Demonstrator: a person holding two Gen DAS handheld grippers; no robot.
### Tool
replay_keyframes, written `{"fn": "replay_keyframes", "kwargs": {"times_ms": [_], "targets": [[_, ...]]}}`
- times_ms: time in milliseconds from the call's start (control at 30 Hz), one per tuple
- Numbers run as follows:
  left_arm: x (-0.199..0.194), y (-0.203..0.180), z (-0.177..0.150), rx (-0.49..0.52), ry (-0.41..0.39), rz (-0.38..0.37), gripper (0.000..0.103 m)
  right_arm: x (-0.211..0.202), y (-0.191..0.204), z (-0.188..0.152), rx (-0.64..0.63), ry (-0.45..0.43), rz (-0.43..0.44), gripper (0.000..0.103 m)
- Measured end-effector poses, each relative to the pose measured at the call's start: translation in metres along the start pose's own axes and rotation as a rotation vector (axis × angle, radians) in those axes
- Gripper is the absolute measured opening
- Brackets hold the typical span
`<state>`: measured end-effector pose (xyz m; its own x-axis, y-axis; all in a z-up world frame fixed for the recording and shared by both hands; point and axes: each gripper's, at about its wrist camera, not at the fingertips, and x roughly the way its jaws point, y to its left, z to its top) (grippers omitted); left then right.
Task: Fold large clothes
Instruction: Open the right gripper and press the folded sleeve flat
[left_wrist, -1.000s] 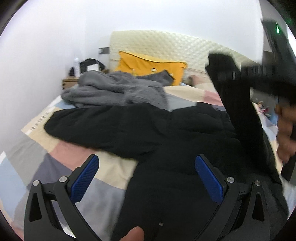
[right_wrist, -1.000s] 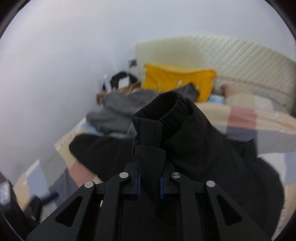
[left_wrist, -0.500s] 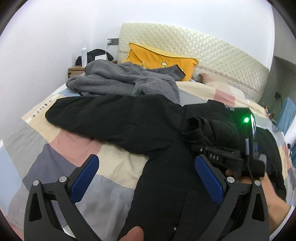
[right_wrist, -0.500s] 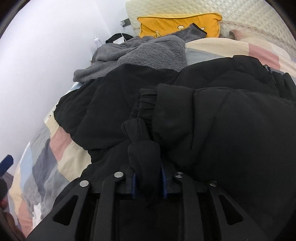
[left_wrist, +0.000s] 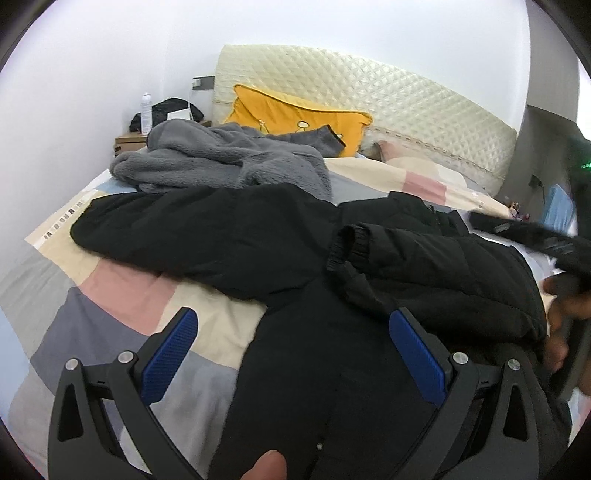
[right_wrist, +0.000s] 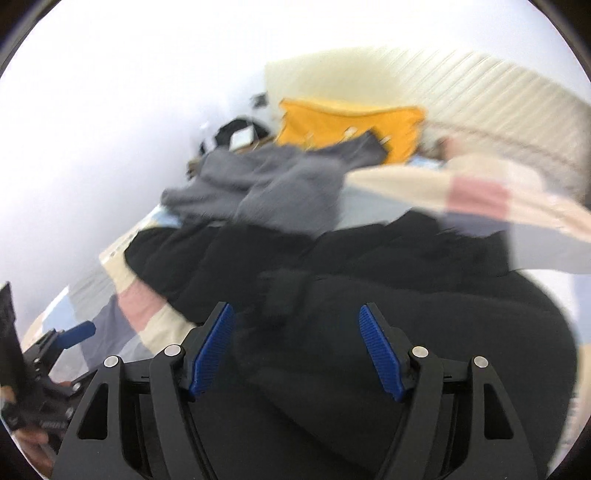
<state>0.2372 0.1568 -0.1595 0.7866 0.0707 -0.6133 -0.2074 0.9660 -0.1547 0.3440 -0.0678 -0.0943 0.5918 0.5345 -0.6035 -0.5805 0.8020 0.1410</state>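
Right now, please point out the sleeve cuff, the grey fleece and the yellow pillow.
sleeve cuff (left_wrist: 349, 245), left wrist view, ribbed opening.
grey fleece (left_wrist: 221, 162), left wrist view, middle.
yellow pillow (left_wrist: 280, 112), left wrist view, front face.

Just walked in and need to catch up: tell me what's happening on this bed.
A person with a claw in each hand is folding a black jacket spread on the bed. One sleeve lies folded across the body; the other sleeve is still stretched out. The left claw and right claw are both open above the jacket, holding nothing. A grey fleece is piled behind it, unfolded.
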Motion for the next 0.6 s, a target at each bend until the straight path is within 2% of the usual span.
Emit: {"fn": "replay_keyframes", "kwargs": {"times_ms": [200,300,400,600], "targets": [[0.001,-0.017,-0.009,-0.041,0.053,-0.11,0.103,-0.078,-0.04,-0.022,0.002,-0.066,-0.152,0.075],[-0.003,-0.037,-0.013,0.021,0.047,-0.095,0.103,-0.11,-0.064,-0.041,0.023,-0.09,-0.211,0.075],[-0.007,-0.061,-0.018,0.1,0.03,-0.073,0.103,-0.126,-0.093,-0.06,0.07,-0.075,-0.262,0.075],[0.0,-0.087,-0.029,0.176,0.059,-0.063,0.103,-0.131,-0.155,-0.112,0.207,-0.009,-0.336,0.075]]}}
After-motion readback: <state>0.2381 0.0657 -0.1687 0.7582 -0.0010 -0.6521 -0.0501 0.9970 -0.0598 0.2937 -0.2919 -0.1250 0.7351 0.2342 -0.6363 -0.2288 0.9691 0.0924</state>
